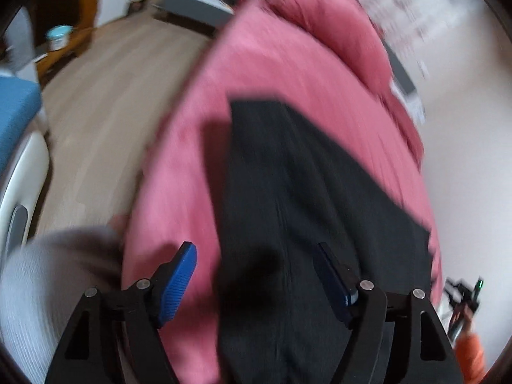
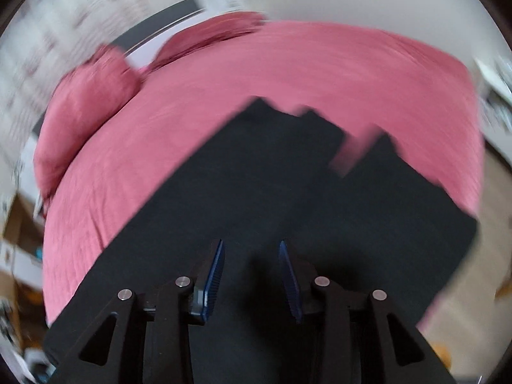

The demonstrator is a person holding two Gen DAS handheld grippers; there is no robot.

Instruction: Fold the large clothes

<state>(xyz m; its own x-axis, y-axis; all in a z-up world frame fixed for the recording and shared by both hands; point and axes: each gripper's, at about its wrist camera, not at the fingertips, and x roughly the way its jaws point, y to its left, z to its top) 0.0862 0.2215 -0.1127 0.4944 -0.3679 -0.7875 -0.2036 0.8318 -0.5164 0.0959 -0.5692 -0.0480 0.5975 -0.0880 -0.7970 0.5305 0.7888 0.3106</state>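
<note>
A large black garment (image 1: 288,208) lies spread flat on a bed with a pink cover (image 1: 256,64). In the left wrist view my left gripper (image 1: 256,249) is open, hovering above the garment's near end, its blue pads (image 1: 179,281) wide apart and empty. In the right wrist view the black garment (image 2: 272,192) fills the middle, with uneven far corners on the pink cover (image 2: 288,64). My right gripper (image 2: 251,249) is open above the cloth, holding nothing. Both views are motion-blurred.
Pink pillows (image 2: 86,96) lie at the bed's head. A wood floor (image 1: 112,80) runs left of the bed, with a blue-seated chair (image 1: 16,118) and a grey sleeve (image 1: 57,288) nearby. The other gripper shows at the right edge (image 1: 464,291).
</note>
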